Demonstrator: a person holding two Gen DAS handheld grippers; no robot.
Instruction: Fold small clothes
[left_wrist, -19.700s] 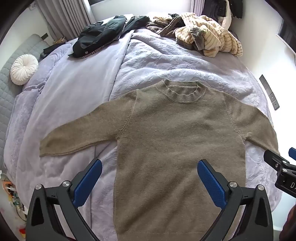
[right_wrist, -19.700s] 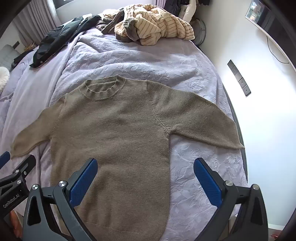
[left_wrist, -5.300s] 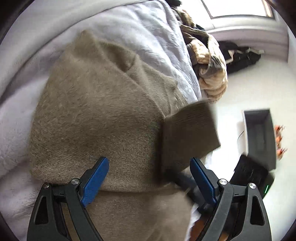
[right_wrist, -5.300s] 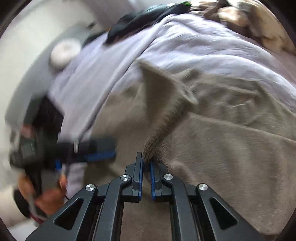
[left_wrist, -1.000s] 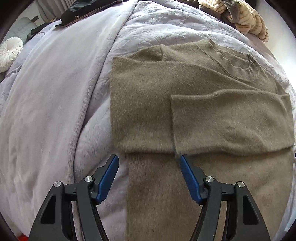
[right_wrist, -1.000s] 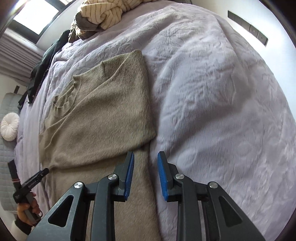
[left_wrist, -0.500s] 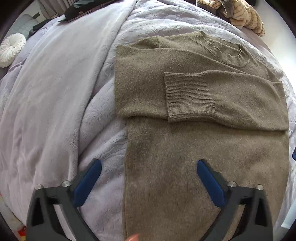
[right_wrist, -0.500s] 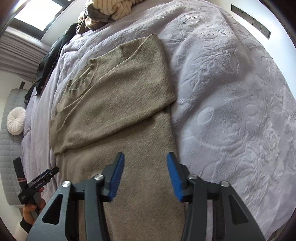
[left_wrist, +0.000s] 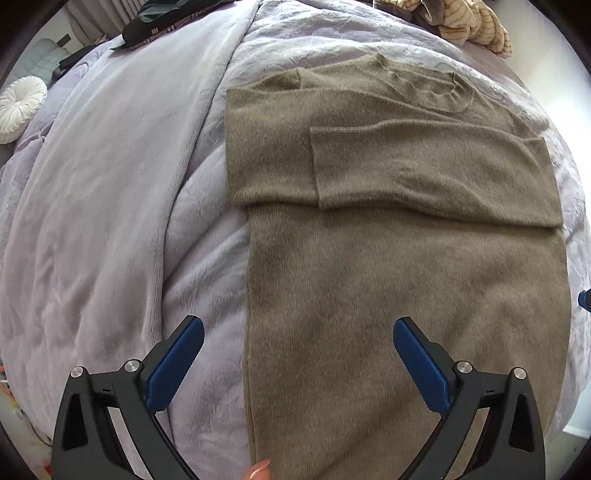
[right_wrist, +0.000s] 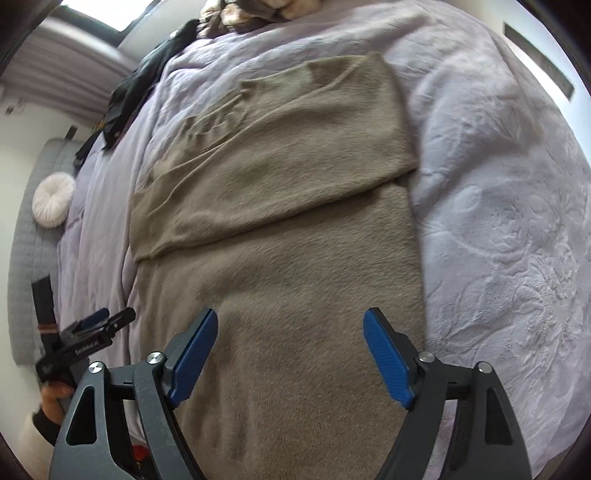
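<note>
An olive-brown knit sweater (left_wrist: 399, 280) lies flat on a lilac bed cover (left_wrist: 110, 184), both sleeves folded across its chest, collar at the far end. It also shows in the right wrist view (right_wrist: 288, 236). My left gripper (left_wrist: 297, 332) is open and empty above the sweater's lower left edge. My right gripper (right_wrist: 290, 328) is open and empty above the sweater's lower right part. The left gripper also shows at the left edge of the right wrist view (right_wrist: 99, 325).
A pile of striped beige clothes (left_wrist: 454, 18) and dark garments (left_wrist: 166, 18) lie at the bed's far end. A round white cushion (left_wrist: 20, 107) sits on a grey sofa at the left. A white wall (right_wrist: 546, 40) runs along the bed's right side.
Both grippers have opened wide and drawn back toward the sweater's hem. The sweater has not moved in the last second; both sleeves were folded in earlier.
</note>
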